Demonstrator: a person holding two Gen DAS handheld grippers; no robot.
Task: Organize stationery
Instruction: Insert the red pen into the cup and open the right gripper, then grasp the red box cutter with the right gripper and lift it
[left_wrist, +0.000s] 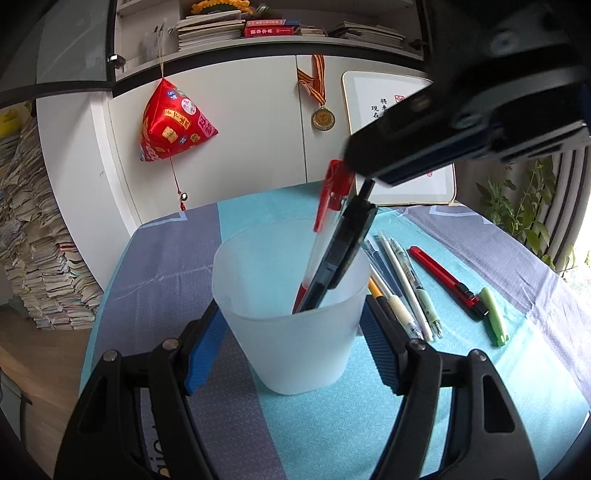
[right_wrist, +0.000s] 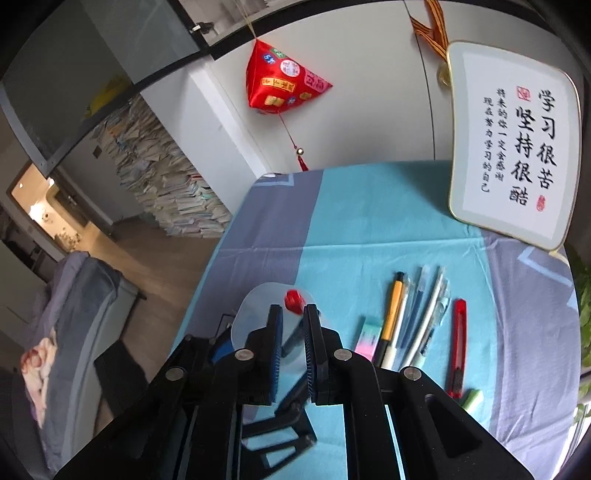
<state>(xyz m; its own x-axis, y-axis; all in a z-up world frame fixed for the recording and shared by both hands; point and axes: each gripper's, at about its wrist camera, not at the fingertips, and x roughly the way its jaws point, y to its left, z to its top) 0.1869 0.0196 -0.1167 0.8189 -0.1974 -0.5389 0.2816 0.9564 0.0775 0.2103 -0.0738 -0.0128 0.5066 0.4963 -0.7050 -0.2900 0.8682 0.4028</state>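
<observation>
A frosted white plastic cup (left_wrist: 291, 317) stands on the blue cloth. My left gripper (left_wrist: 291, 328) is shut on the cup, one blue pad on each side. A red-capped pen (left_wrist: 325, 218) and a dark pen (left_wrist: 343, 254) stand inside the cup. My right gripper (right_wrist: 292, 321) hovers directly above the cup (right_wrist: 255, 306), jaws a small gap apart, with the red pen cap (right_wrist: 293, 300) just beyond its tips; in the left wrist view its tip (left_wrist: 365, 177) sits over the dark pen's top. Whether it still grips the pen is unclear.
Several pens (left_wrist: 402, 295), a red utility knife (left_wrist: 447, 280) and a green highlighter (left_wrist: 495, 317) lie in a row right of the cup. A pink-green eraser (right_wrist: 367, 338) lies beside them. A framed calligraphy board (right_wrist: 513, 147) leans at the back right. The table edge drops off at left.
</observation>
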